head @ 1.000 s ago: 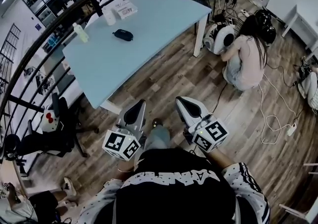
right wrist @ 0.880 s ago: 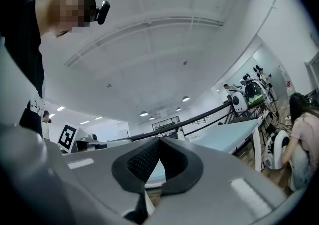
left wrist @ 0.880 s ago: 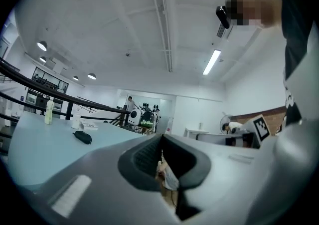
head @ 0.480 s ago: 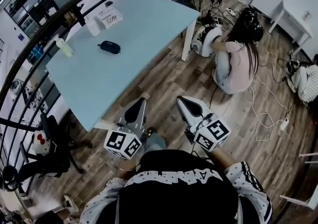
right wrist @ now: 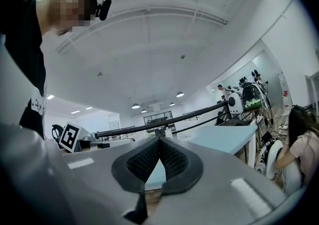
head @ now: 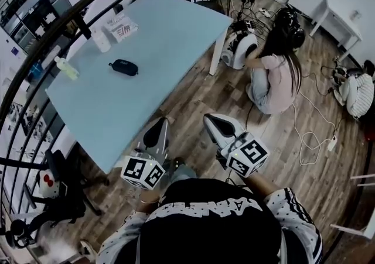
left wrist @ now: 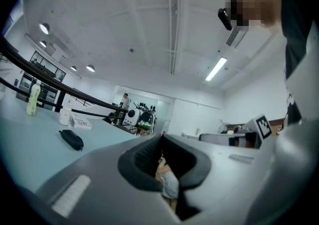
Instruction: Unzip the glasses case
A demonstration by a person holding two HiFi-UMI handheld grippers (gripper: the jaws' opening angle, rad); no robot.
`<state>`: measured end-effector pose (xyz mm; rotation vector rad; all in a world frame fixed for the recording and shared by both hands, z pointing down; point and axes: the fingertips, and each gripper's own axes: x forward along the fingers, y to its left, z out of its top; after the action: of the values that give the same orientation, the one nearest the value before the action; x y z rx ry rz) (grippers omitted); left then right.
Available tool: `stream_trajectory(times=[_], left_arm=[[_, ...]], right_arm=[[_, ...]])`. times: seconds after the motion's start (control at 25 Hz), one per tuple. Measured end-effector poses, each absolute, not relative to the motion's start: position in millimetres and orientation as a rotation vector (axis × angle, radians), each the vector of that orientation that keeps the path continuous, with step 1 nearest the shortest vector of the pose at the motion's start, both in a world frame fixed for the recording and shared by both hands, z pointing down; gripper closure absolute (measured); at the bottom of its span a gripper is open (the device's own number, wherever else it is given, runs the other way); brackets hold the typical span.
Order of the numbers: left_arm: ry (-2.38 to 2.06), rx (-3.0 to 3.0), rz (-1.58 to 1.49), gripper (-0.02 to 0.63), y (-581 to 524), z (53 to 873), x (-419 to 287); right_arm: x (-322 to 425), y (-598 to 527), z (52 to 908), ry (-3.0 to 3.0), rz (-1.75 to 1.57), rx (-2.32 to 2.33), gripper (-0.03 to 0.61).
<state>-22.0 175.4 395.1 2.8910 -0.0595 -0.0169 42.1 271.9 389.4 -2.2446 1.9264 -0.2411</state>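
The glasses case [head: 123, 67] is a small dark zipped pouch lying on the light blue table [head: 170, 28]; it also shows in the left gripper view as the case [left wrist: 71, 139] at the left. Both grippers are held level over the wooden floor, short of the table's near edge and well apart from the case. My left gripper [head: 162, 121] has its jaws shut with nothing between them, tips meeting [left wrist: 162, 138]. My right gripper [head: 208, 118] is likewise shut and empty [right wrist: 159, 140].
On the table's far side stand a green-tinted bottle [head: 65, 67], a white container [head: 102, 39] and a stack of leaflets [head: 121, 27]. A black railing [head: 35, 64] runs behind it. A person [head: 272, 75] crouches on the floor at the right beside a white machine [head: 239, 46]; cables [head: 310, 134] lie nearby.
Both grippers, still shut, have been carried forward towards the table. In the head view the table and case have slid left and down, closer to the grippers.
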Motion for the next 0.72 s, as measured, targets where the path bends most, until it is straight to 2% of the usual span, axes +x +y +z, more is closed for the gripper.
stream_trajectory(times=[0.72], left_arm=[[-0.181, 2.815, -0.013, 0.614, 31.3, 409.9, -33.1]], right_arm=[[55.2, 136.0, 385.8, 1.979, -0.272, -2.301, 0.581]])
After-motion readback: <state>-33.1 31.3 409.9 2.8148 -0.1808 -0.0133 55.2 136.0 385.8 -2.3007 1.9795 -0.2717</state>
